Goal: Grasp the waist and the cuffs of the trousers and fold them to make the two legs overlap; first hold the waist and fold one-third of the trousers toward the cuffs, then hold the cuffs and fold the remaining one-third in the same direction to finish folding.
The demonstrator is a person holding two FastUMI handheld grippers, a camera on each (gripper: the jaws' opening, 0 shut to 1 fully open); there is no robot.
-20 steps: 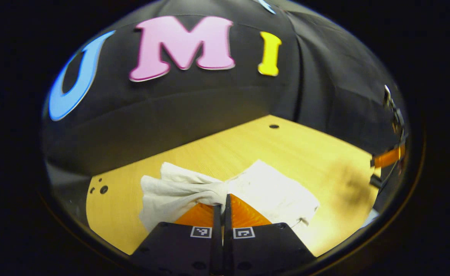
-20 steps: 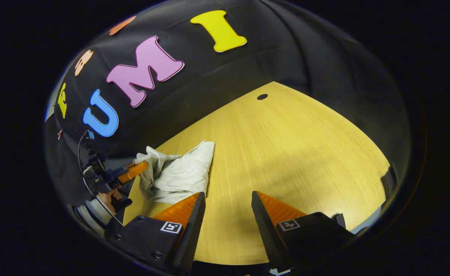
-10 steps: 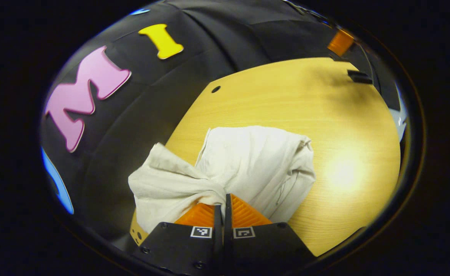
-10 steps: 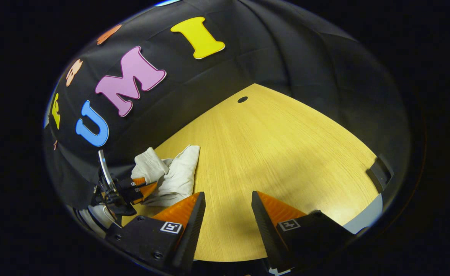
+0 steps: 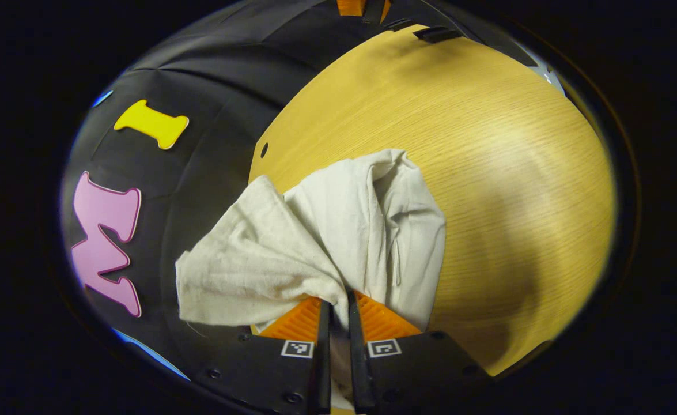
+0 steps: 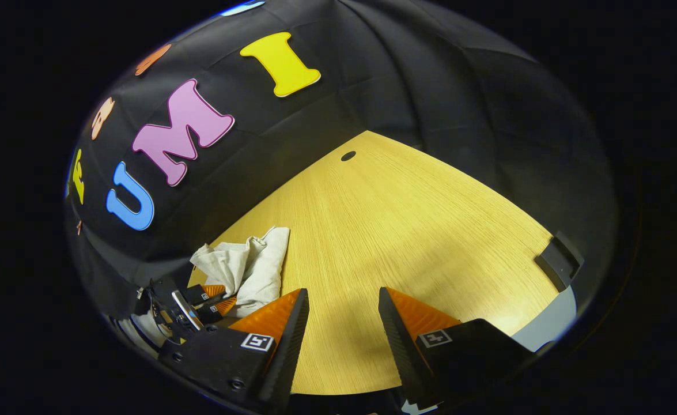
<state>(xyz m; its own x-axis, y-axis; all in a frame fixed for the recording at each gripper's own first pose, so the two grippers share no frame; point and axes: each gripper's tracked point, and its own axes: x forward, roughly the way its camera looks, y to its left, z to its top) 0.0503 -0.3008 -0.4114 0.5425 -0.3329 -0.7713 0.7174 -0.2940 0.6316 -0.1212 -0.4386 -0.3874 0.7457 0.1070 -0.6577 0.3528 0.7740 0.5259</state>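
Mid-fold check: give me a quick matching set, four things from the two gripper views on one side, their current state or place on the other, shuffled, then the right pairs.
Things:
1. left gripper
2. right gripper
3. trousers
4. table

States:
A. open, nothing between its fingers
B. bunched in a crumpled heap, not flat
C. shut on pale cloth
D. wooden top, bare in front of the open gripper

Pairs: 1-C, 2-A, 3-B, 4-D
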